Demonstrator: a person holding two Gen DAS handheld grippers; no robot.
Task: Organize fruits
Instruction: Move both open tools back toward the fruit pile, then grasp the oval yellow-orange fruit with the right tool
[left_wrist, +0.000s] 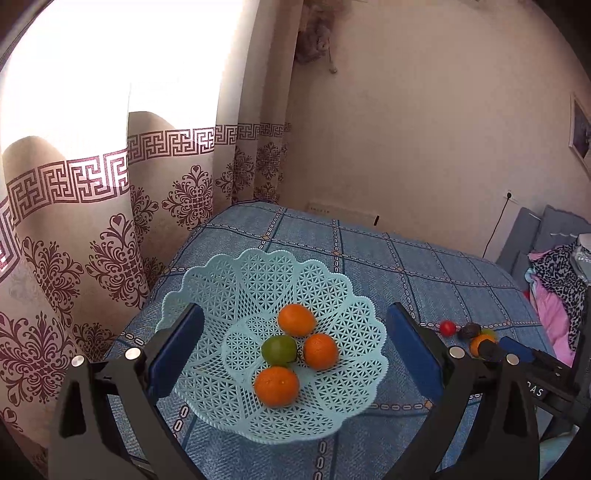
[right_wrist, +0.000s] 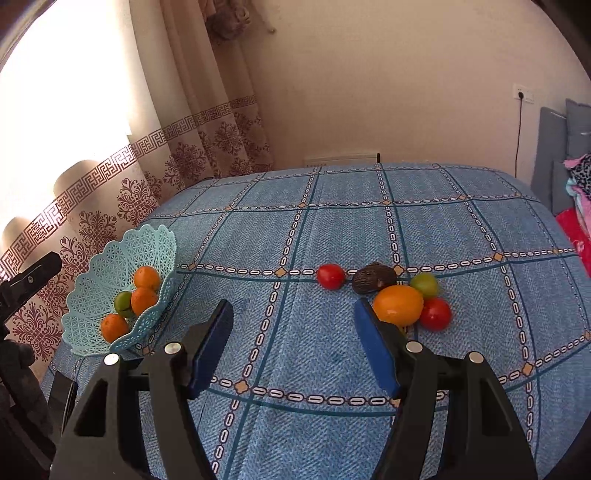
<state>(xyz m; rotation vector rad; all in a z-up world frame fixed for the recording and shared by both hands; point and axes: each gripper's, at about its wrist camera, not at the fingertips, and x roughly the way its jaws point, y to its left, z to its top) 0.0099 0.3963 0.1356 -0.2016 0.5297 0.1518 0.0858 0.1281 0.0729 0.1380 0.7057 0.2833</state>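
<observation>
In the left wrist view, a curtain (left_wrist: 92, 240) fills the left of the frame. At lower centre the left gripper (left_wrist: 295, 339) is spread wide, holding nothing, its fingers framing the basket (left_wrist: 207, 280), which holds three oranges (left_wrist: 276, 386) around a lime (left_wrist: 279, 349).

In the right wrist view, the basket sits at left on the blue cloth (right_wrist: 369, 221). The right gripper (right_wrist: 293, 321) is spread and empty at lower centre. A tomato (right_wrist: 331, 276), a dark fruit (right_wrist: 373, 280), an orange fruit (right_wrist: 398, 305), a green fruit (right_wrist: 424, 284) and a second tomato (right_wrist: 436, 314) lie loose at centre right.
</observation>
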